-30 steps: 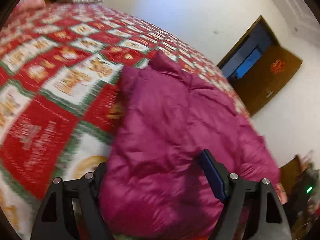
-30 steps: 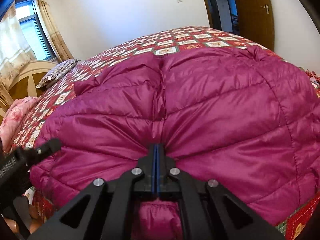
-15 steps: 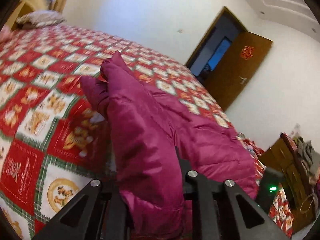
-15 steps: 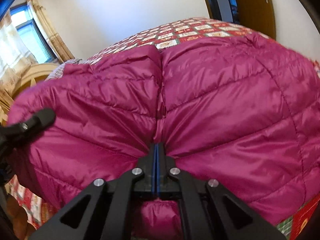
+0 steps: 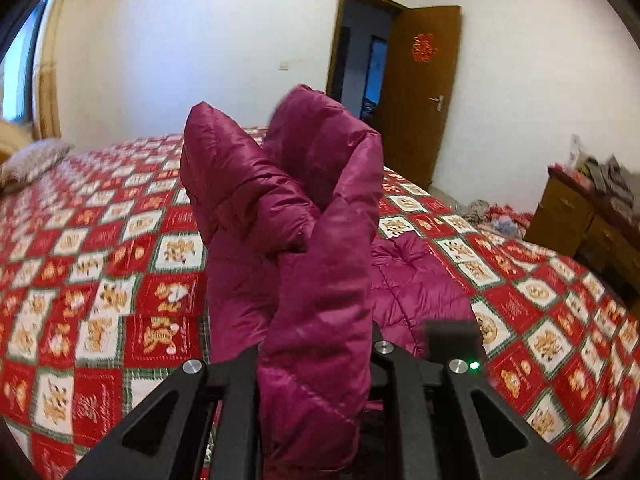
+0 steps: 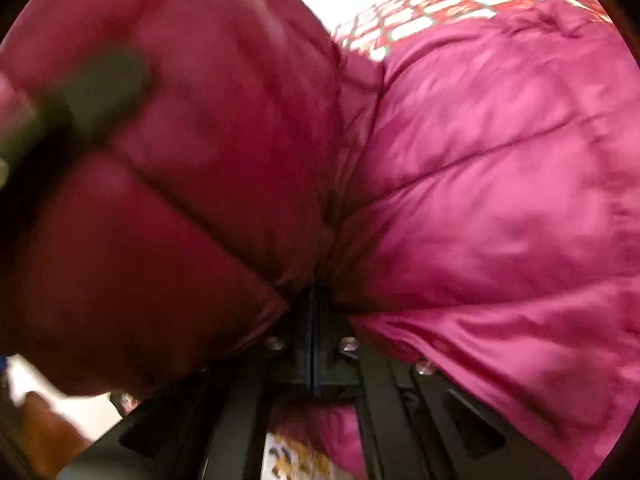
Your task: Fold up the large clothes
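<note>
A magenta quilted puffer jacket (image 5: 316, 240) is lifted off the bed in the left wrist view, its edge standing up in a tall fold. My left gripper (image 5: 314, 364) is shut on that fold, the fabric squeezed between its black fingers. The rest of the jacket lies on the quilt to the right. In the right wrist view the same jacket (image 6: 480, 160) fills the frame, blurred. My right gripper (image 6: 314, 308) is shut on a pinch of the jacket's edge, pads together. The left gripper (image 6: 80, 96) shows as a dark blur at upper left.
A red, white and green patchwork quilt (image 5: 100, 280) covers the bed. A pillow (image 5: 32, 160) lies at the far left. A brown door (image 5: 424, 92) stands open behind the bed. A wooden dresser (image 5: 584, 220) with clutter stands at right.
My left gripper closed on the jacket's edge, lifted it and rolled upright. The raised fold has swung toward my right gripper, which turned slightly and keeps its grip.
</note>
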The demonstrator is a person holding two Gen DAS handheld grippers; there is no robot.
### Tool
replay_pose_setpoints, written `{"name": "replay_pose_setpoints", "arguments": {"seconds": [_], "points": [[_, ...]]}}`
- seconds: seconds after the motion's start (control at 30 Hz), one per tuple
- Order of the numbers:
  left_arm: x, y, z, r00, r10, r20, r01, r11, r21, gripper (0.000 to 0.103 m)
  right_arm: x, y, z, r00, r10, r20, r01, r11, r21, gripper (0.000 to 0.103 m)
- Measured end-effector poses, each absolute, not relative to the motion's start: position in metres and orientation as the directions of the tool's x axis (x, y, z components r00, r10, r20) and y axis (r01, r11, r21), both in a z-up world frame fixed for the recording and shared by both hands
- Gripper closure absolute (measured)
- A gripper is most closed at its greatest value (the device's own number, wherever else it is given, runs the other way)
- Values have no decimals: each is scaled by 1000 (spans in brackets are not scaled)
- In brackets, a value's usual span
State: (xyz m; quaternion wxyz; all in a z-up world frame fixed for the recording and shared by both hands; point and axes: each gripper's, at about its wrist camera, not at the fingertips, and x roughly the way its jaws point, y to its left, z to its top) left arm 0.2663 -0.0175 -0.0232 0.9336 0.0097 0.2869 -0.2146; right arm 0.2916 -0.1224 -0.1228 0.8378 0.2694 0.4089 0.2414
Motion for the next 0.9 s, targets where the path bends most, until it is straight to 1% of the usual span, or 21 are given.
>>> {"name": "replay_pose_setpoints", "arguments": {"seconds": [0.07, 0.13, 0.2, 0.37, 0.5, 0.6, 0.77, 0.83, 0.87, 0.9], "points": [[265, -27, -24, 743, -392, -543, 420, 904, -78, 88, 281, -141, -111, 593, 602, -534, -199, 753, 627, 97], [264, -38, -27, 737, -394, -549, 430, 900, -68, 88, 271, -165, -100, 639, 552, -536, -185, 786, 590, 97], [264, -51, -33, 732, -388, -560, 442, 896, -44, 88, 262, -196, -92, 689, 490, -534, -127, 807, 577, 95], [260, -91, -55, 703, -376, -604, 494, 869, 33, 88, 253, -258, -91, 752, 398, -526, -6, 801, 599, 94], [254, -116, -74, 686, -357, -634, 531, 842, 100, 88, 244, -283, -92, 773, 359, -523, 33, 800, 599, 93], [250, -128, -87, 677, -353, -646, 547, 829, 120, 88, 243, -295, -89, 779, 349, -521, 52, 792, 609, 91], [239, -145, -109, 703, -325, -633, 550, 812, 195, 88, 242, -310, -83, 792, 347, -502, 51, 783, 621, 90], [235, -149, -114, 717, -321, -619, 553, 803, 224, 88, 245, -311, -76, 801, 345, -489, 36, 788, 614, 81], [233, -150, -116, 723, -316, -614, 553, 797, 241, 88, 249, -312, -75, 802, 347, -486, 29, 790, 612, 68], [233, -151, -117, 723, -313, -615, 553, 796, 245, 88, 254, -312, -71, 798, 360, -483, 14, 790, 612, 54]]}}
